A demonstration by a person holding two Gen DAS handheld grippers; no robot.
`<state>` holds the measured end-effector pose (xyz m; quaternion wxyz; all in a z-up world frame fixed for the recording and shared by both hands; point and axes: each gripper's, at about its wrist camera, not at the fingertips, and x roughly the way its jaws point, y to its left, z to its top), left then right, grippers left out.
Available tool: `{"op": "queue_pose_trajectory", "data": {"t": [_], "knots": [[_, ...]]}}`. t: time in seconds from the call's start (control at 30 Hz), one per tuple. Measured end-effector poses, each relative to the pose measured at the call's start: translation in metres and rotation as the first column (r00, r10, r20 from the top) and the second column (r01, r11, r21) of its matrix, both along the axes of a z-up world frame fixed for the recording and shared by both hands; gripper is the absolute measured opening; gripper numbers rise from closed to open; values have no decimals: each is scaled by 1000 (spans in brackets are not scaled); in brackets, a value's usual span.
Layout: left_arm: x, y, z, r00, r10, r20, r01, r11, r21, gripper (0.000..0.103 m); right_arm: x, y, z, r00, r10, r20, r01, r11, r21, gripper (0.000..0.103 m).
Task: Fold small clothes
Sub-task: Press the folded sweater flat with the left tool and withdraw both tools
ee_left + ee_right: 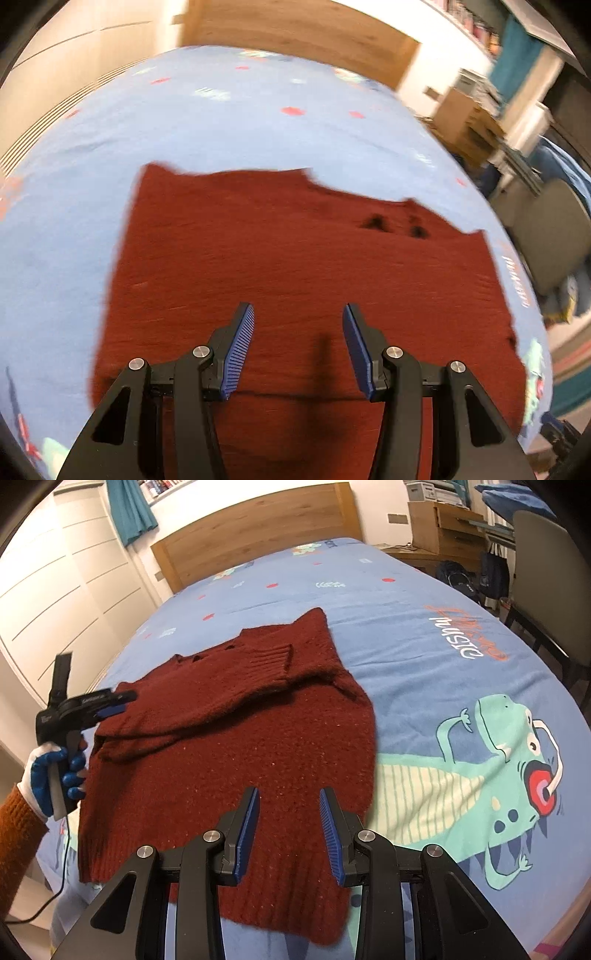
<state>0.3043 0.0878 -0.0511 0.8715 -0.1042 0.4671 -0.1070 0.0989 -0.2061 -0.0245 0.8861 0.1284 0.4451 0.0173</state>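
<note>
A: Where does the sweater (236, 738) lie?

B: Across the centre of the right wrist view, spread on the blue bedsheet (424, 672), one sleeve folded over its chest. In the left wrist view it fills the middle and bottom, blurred.

A: And the grippers?

B: The right gripper (290, 834), at bottom centre, hangs over the hem with jaws apart, nothing between them. The left gripper (298, 347) also stands parted and empty; in the right wrist view it sits at the left edge, held by a gloved hand (55, 775).
</note>
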Motion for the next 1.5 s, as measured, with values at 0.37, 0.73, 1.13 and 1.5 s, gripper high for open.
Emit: {"op": "queue_pose_trajectory", "data": {"t": [0.37, 0.73, 1.13, 1.5], "knots": [[-30, 18, 1, 998, -51, 43, 51, 999, -3, 44, 22, 17, -7, 999, 37, -18, -37, 999, -23, 35], [-27, 26, -25, 995, -81, 54, 80, 997, 24, 44, 115, 53, -6, 988, 145, 53, -140, 987, -83, 36], [-41, 16, -23, 994, -107, 34, 103, 990, 93, 52, 172, 69, -60, 982, 186, -47, -190, 975, -115, 38], [-98, 44, 22, 999, -11, 35, 8, 995, 95, 53, 88, 29, -13, 993, 117, -15, -118, 989, -89, 41]]}}
